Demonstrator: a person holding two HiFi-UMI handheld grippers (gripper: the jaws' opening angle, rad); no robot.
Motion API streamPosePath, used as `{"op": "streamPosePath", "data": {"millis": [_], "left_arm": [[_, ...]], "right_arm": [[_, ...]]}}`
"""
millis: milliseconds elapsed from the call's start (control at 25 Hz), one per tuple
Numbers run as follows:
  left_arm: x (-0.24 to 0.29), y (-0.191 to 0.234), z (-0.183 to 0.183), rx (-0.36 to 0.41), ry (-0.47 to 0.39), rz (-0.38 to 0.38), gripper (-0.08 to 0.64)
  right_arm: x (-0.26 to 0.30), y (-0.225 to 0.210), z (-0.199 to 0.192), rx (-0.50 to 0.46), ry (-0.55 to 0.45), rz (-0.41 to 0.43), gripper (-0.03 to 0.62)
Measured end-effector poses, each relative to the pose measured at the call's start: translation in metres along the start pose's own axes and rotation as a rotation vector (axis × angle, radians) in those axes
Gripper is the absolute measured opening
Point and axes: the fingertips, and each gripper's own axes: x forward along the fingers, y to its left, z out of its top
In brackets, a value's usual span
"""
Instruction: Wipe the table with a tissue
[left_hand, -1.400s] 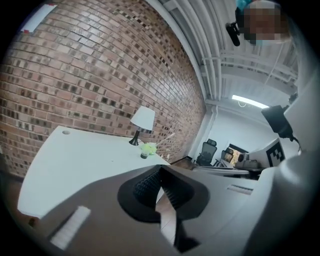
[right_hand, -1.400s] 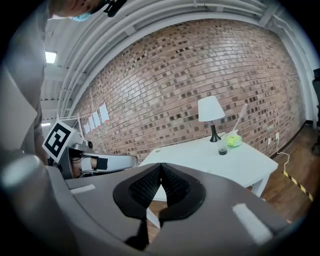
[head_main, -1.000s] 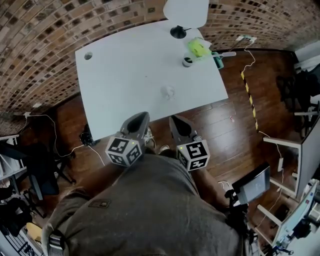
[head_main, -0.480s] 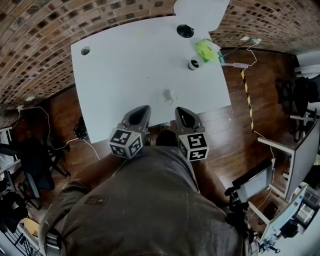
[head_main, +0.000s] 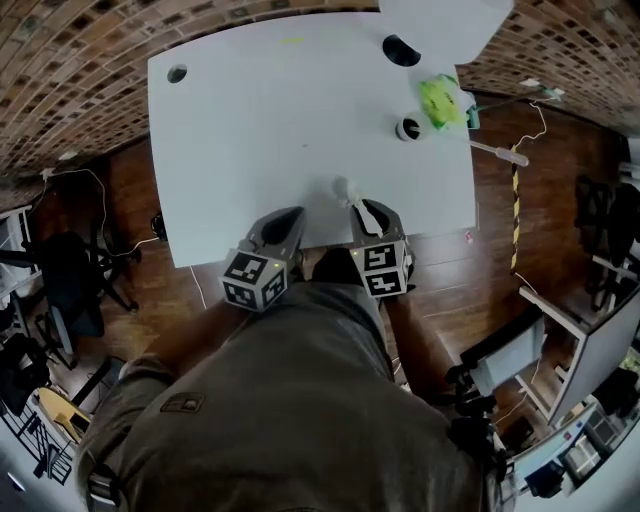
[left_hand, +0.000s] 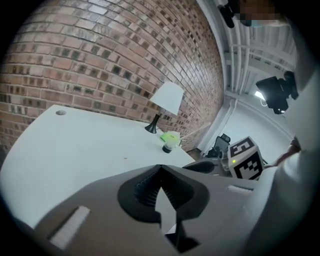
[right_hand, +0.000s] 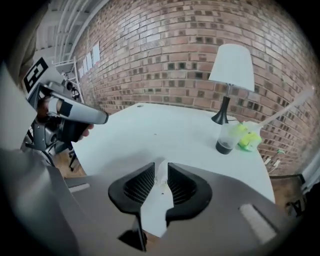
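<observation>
A small crumpled white tissue (head_main: 340, 187) lies on the white table (head_main: 250, 130), close to its near edge. My right gripper (head_main: 362, 207) points at it from just behind. In the right gripper view the tissue (right_hand: 161, 171) shows at the tips of the right gripper (right_hand: 161, 165), whose jaws stand a narrow gap apart; I cannot tell whether they touch it. My left gripper (head_main: 290, 215) hovers over the table's near edge, to the left of the tissue. In its own view the left gripper (left_hand: 159, 169) has its tips together, with nothing held.
A lamp (head_main: 400, 48) with a white shade stands at the table's far right. In front of it are a clear cup (head_main: 408, 128) with a dark bottom and a green object (head_main: 440, 100). A cable hole (head_main: 177, 73) is at the far left corner. Wooden floor surrounds the table.
The person has stepped up to the table and both grippers have moved forward over its near edge. The right gripper has closed in on the tissue, which has stayed in place.
</observation>
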Motion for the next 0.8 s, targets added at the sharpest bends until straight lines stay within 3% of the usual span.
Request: {"op": "streamPosePath", "data": {"millis": [160, 400, 800], "left_arm": [[0.008, 0.006, -0.008, -0.011, 0.030, 0.034, 0.002], [0.009, 0.018, -0.008, -0.020, 0.046, 0.072, 0.002], [0.012, 0.035, -0.001, -0.038, 0.022, 0.105, 0.002]], "right_arm": [[0.024, -0.001, -0.016, -0.081, 0.066, 0.033, 0.104], [0.046, 0.000, -0.034, -0.127, 0.165, 0.068, 0.102], [0.050, 0.001, -0.018, -0.144, 0.163, 0.085, 0.061]]}}
